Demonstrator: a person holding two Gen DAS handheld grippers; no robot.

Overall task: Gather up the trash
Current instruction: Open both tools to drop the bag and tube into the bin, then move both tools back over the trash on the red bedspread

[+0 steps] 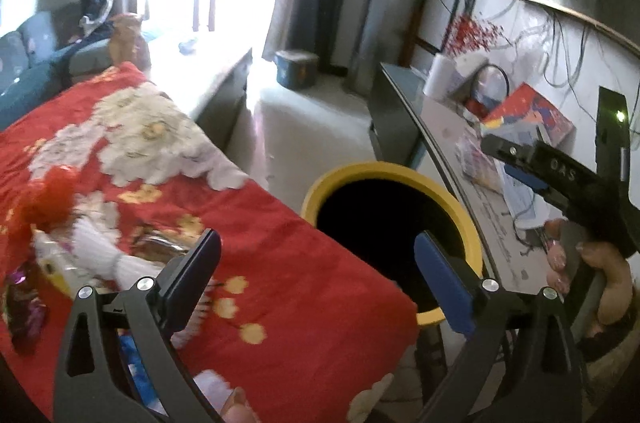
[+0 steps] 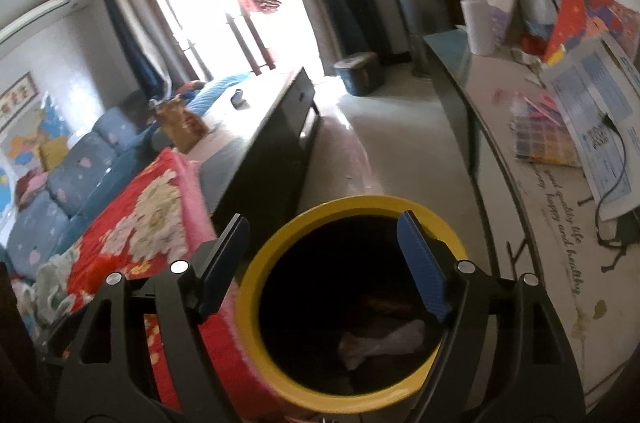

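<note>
While crumpled white trash (image 2: 380, 341) lies at the bottom of a yellow-rimmed bin (image 2: 256, 287) standing between a red floral cloth (image 1: 280, 243) and a long surface (image 2: 532, 235), the right hand-held gripper (image 2: 324, 263) hangs over the bin's mouth, jaws apart and empty. Beside it, the left hand-held gripper (image 1: 318, 279) is spread wide, holding nothing, near wrappers (image 1: 24, 299) on the cloth.

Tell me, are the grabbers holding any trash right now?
No. The left gripper and the right gripper are both open with nothing between their fingers. A crumpled scrap lies inside the yellow bin.
</note>
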